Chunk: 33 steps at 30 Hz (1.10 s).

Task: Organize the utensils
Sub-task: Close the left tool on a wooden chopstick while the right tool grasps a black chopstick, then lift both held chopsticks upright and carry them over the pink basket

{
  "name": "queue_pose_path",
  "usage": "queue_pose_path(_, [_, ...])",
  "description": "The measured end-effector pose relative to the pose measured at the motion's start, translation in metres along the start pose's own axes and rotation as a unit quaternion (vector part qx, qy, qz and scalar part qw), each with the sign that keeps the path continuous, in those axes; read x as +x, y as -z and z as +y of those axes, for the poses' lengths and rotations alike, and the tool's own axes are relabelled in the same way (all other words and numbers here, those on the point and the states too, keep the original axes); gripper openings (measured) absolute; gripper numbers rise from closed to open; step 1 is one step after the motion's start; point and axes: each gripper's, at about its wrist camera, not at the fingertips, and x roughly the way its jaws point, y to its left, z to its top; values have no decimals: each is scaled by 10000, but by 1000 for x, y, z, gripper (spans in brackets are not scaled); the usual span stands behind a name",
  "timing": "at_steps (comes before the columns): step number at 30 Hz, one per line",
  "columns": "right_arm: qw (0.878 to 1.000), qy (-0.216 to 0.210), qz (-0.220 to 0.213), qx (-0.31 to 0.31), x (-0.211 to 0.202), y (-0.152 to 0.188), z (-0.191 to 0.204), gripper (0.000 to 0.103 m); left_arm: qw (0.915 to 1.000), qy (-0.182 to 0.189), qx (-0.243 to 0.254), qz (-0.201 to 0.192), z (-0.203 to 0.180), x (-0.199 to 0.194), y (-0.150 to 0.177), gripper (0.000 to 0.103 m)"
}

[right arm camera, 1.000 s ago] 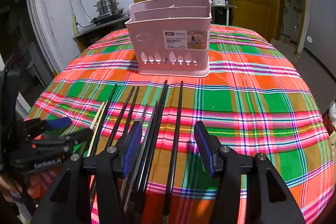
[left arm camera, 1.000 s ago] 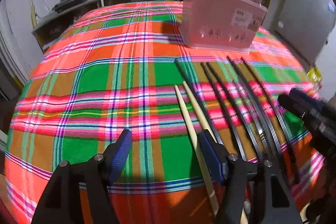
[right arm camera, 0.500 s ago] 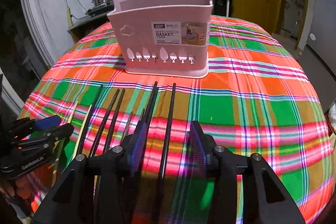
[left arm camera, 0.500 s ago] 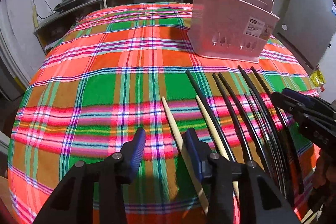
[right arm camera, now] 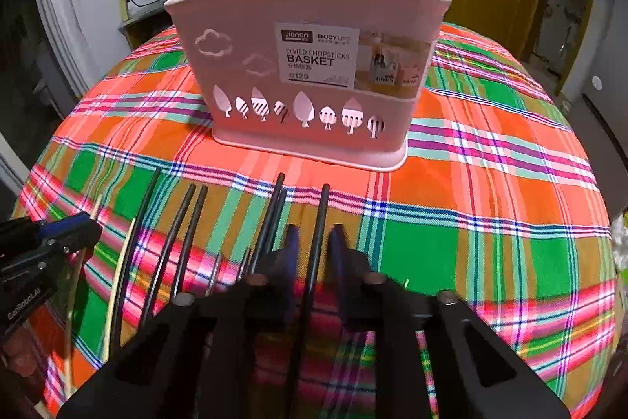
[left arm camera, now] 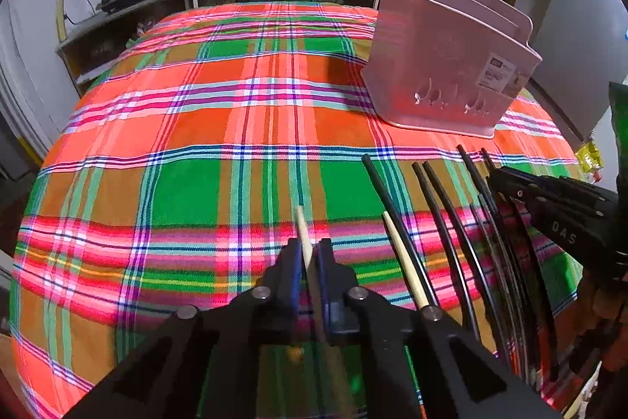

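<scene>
Standing pink basket (right arm camera: 310,65) on plaid cloth (right arm camera: 490,222), interior unseen

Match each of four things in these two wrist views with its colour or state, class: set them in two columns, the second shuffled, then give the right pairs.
1. left gripper
2. right gripper
3. basket
4. tablecloth

A. pink, standing upright
B. shut on a black chopstick
C. checked in orange, green and pink
D. shut on a pale wooden chopstick

Pairs: 1-D, 2-B, 3-A, 4-C
</scene>
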Motion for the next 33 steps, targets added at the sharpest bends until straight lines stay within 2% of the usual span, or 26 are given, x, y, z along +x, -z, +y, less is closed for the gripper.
queue_pose_path(8, [9996,-193,-167,139,-20,-6,-10,6,9992,365,-139,31,3,-9,-7,6])
queue_pose_path(25, [9954,-272,-891,216,-91,-29,-14,5,9948,757,154,-658,-4,-87,-45,6])
queue_pose_path(29, [9946,-249,-989,177,-102,-31,-13,5,9943,841,131,-647,-3,-91,-47,6])
queue_pose_path(33, [9943,-247,-1022,153,-106,-31,-12,5,9954,863,176,-364,-4,-80,-41,6])
